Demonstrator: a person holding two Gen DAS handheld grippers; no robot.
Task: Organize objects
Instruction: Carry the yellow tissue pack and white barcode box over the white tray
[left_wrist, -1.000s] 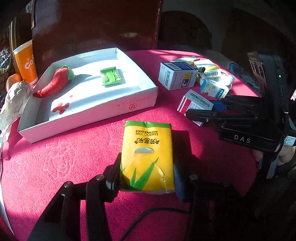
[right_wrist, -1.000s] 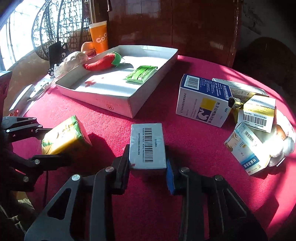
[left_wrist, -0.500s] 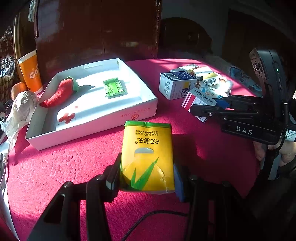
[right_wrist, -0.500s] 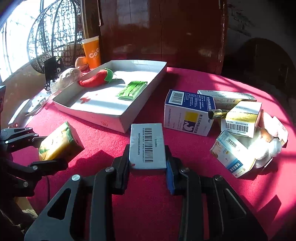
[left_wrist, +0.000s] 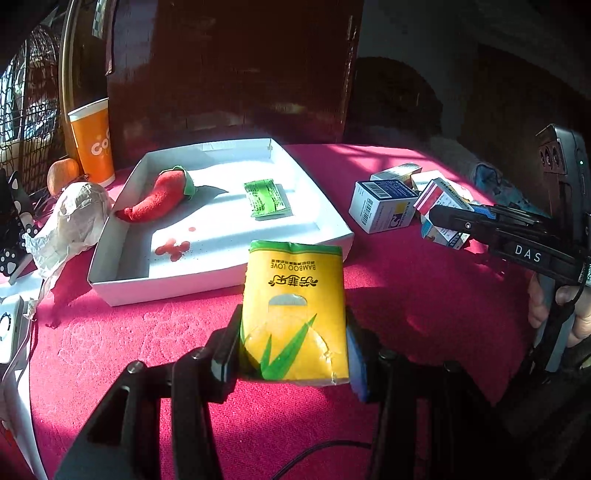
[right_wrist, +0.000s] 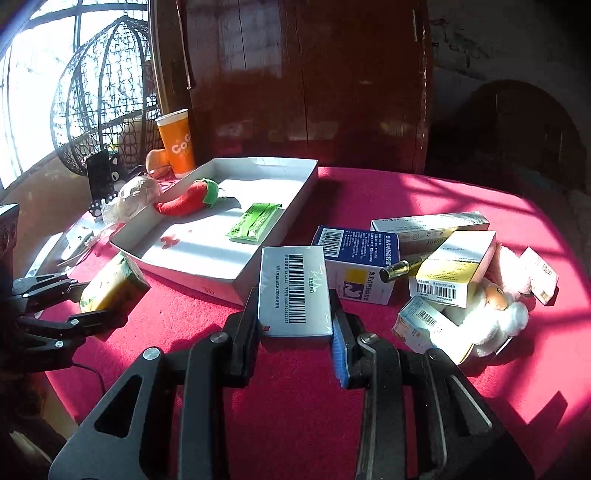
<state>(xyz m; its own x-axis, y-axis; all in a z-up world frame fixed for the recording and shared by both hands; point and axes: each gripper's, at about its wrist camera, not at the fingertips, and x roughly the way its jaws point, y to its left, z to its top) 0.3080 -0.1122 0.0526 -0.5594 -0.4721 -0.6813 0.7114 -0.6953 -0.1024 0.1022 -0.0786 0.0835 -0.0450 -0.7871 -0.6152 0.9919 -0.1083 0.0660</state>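
Mid-carry, judging by both loads held clear of the red worktop. The left claw grips a yellow tissue pack; the right claw clamps a grey barcode box. Just ahead of both, the white tray holds a plush chilli and a green sachet. Next, probably: lowering each load into it.

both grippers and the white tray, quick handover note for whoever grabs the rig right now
Left gripper: shut on the yellow and green tissue pack, held above the red tablecloth.
Right gripper: shut on the flat white barcode box, also off the cloth.
White cardboard tray: already holds the red plush chili and the green sachet.
Left to do: place both held items, then sort the pile of medicine boxes to the tray's right.
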